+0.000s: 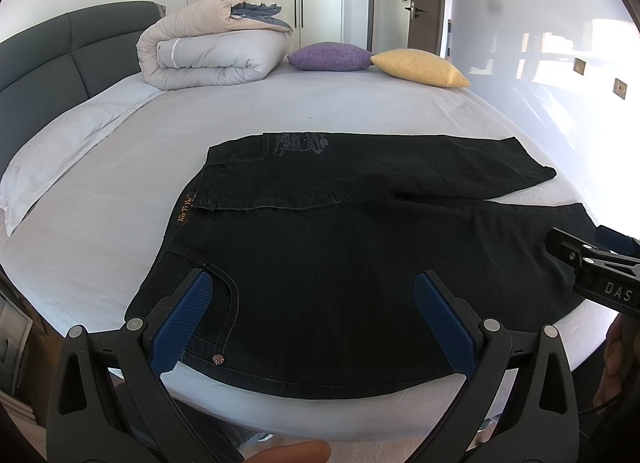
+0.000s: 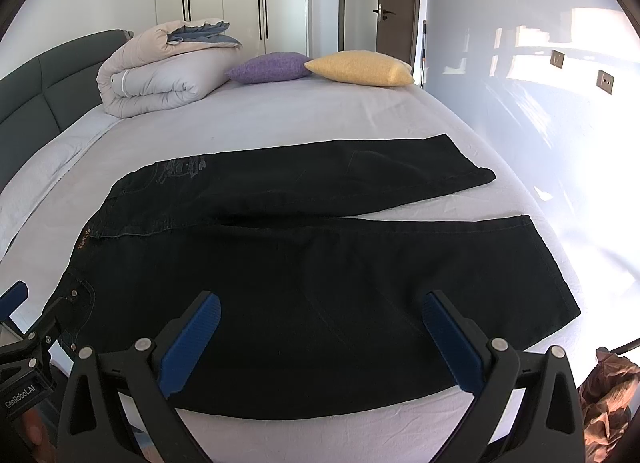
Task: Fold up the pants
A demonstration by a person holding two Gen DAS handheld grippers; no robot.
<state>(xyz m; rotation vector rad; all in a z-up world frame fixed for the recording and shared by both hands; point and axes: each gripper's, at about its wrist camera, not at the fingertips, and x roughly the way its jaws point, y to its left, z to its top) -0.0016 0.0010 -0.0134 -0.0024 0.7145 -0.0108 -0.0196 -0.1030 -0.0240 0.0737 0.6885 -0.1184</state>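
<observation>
Dark denim pants (image 1: 340,247) lie flat on the bed, waistband to the left, both legs stretched to the right and parted at the hems. They also show in the right wrist view (image 2: 304,279). My left gripper (image 1: 314,291) is open and empty, hovering over the near waist and pocket area. My right gripper (image 2: 322,309) is open and empty, hovering over the near leg. The right gripper also shows in the left wrist view (image 1: 592,263), and the left gripper shows at the left edge of the right wrist view (image 2: 24,327).
The bed has a pale sheet (image 1: 280,111). A rolled duvet (image 1: 208,51), a purple cushion (image 1: 330,57) and a yellow cushion (image 1: 420,67) sit at the far side. A grey headboard (image 1: 48,51) is at left. The near bed edge (image 1: 320,411) lies just below the grippers.
</observation>
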